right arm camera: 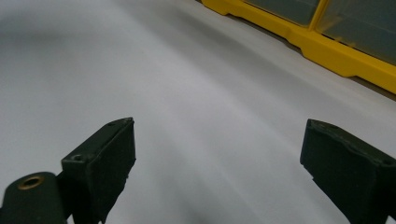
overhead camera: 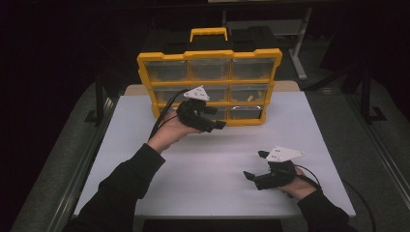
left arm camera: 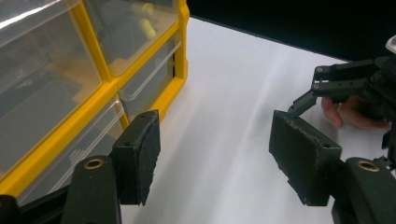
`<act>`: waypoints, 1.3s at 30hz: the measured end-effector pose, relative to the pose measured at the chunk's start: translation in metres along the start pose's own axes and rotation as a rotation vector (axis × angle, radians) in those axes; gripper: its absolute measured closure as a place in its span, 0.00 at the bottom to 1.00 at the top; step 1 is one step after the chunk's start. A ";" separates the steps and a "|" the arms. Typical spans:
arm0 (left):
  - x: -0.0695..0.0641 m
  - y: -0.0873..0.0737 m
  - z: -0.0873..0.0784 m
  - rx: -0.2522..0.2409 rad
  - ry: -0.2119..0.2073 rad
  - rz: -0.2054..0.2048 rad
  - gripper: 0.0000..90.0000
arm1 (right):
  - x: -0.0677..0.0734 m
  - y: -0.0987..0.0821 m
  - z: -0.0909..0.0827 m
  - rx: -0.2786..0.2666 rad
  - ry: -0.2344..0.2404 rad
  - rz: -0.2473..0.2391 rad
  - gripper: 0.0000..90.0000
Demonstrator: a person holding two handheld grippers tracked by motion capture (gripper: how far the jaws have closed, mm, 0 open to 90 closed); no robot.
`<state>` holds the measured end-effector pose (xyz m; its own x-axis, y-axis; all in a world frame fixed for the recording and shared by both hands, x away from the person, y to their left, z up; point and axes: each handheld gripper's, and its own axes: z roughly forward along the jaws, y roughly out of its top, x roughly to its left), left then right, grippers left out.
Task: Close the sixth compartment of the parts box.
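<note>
White tabletop [overhead camera: 217, 159] under bright light, dark room beyond, grey floor [overhead camera: 372, 145], metal frame legs [overhead camera: 302, 43] behind

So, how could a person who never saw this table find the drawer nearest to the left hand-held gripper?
On the white table stands a yellow drawer box with three rows of clear drawers. Look at the bottom row, just behind the left hand-held gripper. The right-hand drawer there is in plain sight.

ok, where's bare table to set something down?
The wide white stretch between the yellow drawer organizer and the right gripper is bare, as is the near-left corner of the table. It's crowded at the organizer's front, where the left gripper hovers.
</note>
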<state>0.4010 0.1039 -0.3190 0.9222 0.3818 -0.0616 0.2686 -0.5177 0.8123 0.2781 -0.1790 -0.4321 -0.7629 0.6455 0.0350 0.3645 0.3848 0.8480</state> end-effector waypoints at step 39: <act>-0.014 -0.086 -0.037 -0.021 0.047 -0.007 0.06 | 0.001 0.000 0.001 0.007 0.002 -0.005 0.11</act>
<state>0.3544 0.1712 -0.3666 0.9063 0.4208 -0.0404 0.2685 -0.4993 0.8238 0.2779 -0.1784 -0.4327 -0.7659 0.6422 0.0319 0.3642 0.3924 0.8446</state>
